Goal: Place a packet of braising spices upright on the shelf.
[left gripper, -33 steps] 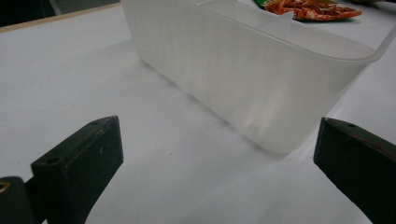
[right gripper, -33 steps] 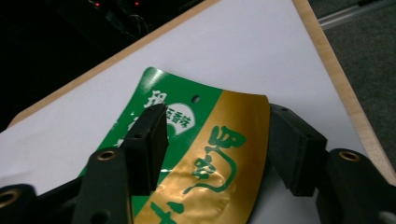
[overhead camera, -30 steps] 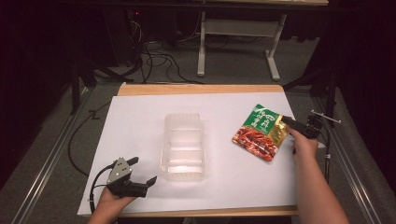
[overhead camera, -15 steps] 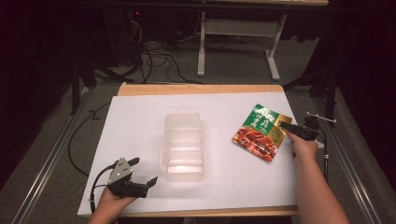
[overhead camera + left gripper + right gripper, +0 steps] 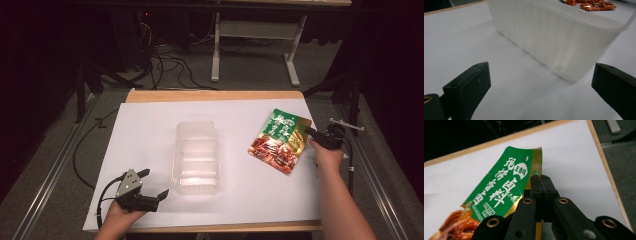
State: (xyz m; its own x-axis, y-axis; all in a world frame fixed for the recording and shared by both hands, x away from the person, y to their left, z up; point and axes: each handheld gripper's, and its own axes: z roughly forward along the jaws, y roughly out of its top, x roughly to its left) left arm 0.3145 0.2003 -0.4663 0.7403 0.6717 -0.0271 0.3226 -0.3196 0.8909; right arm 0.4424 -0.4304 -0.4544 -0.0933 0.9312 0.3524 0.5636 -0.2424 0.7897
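Right gripper [image 5: 541,180]: jaws just closed, clamped on sauce packet [image 5: 277,140] edge | packet: right side of bench [image 5: 150,115] | left gripper [image 5: 150,185]: released, near-left | clear tray [image 5: 196,156]: centre

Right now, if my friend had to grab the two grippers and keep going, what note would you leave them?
Right gripper: its fingers have just been closing and are now shut on the gold edge of the flat green-and-red foil food packet, which still lies on the white table cover at the right.
Left gripper: open, holding nothing, resting near the front left corner of the clear ribbed plastic tray.
The tray sits in the middle with nothing in it.
Done: packet gripped.
Left, most likely: lift the packet and carry it over to the tray.
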